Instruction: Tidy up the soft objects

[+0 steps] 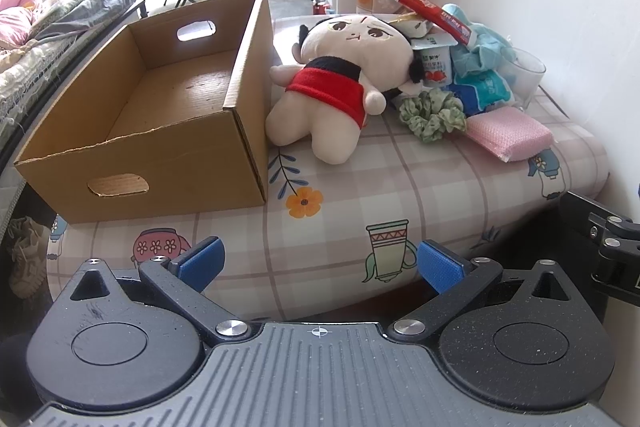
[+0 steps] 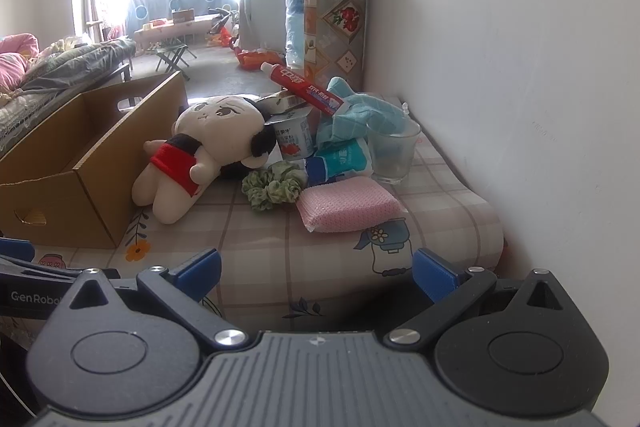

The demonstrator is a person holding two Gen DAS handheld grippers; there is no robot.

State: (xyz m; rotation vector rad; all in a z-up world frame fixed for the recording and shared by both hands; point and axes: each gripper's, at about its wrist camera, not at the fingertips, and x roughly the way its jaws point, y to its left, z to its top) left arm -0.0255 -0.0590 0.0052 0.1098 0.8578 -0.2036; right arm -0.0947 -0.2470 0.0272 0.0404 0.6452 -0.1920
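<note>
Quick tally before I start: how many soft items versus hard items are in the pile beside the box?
Soft: 5 – plush doll, green scrunchie, pink sponge, blue cloth, blue-and-white tissue pack
Hard: 3 – toothpaste tube, yogurt cup, clear glass
Total: 8
The cardboard box is empty.

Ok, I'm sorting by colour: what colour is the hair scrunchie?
Green scrunchie with a light speckled pattern, clearest in the right wrist view.

left gripper [image 1: 319,263], right gripper [image 2: 316,269] agape, empty
</note>
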